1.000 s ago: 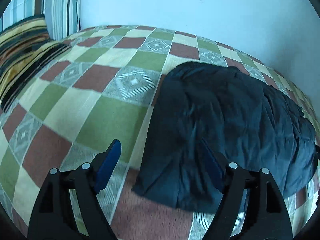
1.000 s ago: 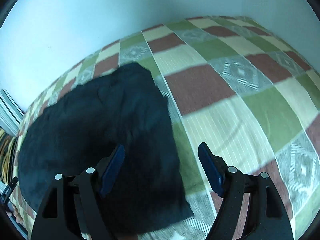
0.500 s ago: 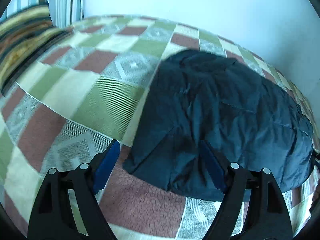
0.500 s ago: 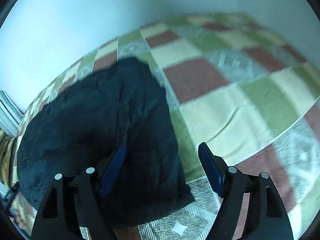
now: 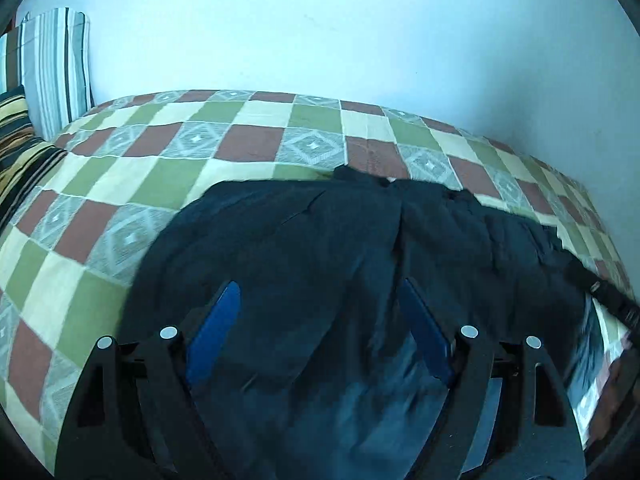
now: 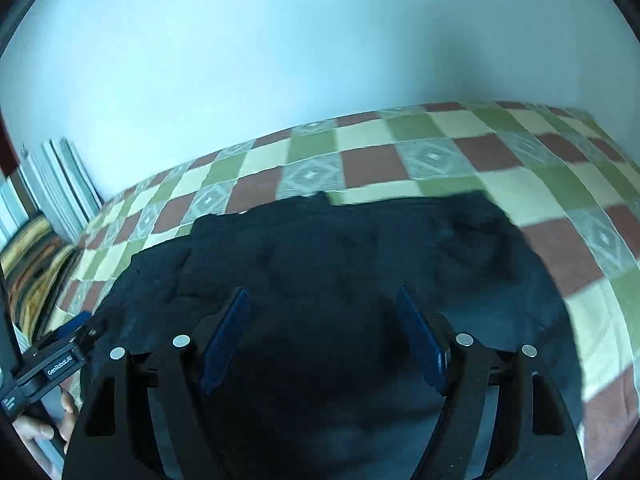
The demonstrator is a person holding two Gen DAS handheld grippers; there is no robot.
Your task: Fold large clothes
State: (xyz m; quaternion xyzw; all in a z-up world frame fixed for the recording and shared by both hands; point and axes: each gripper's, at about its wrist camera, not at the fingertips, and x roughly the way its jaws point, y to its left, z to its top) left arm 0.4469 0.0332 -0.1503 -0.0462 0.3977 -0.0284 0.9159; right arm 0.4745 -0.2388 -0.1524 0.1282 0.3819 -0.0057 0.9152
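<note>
A large dark navy garment point(image 5: 340, 248) lies folded flat on a checked bedspread point(image 5: 192, 152); it also shows in the right wrist view point(image 6: 340, 256). My left gripper point(image 5: 320, 332) is open and empty, hovering over the garment's near left part. My right gripper point(image 6: 322, 340) is open and empty over the garment's near middle. The left gripper also shows at the left edge of the right wrist view point(image 6: 60, 356), and the right gripper at the right edge of the left wrist view point(image 5: 600, 296).
Striped pillows point(image 5: 52, 68) lean on the pale wall point(image 5: 320, 24) at the far left, with a yellow and black striped cushion point(image 5: 16, 152) beside them. The bedspread runs to the wall behind and to the right point(image 6: 540, 168).
Both grippers have swung inward over the garment and tilted up, so the wall fills more of each view. Both stayed open and empty.
</note>
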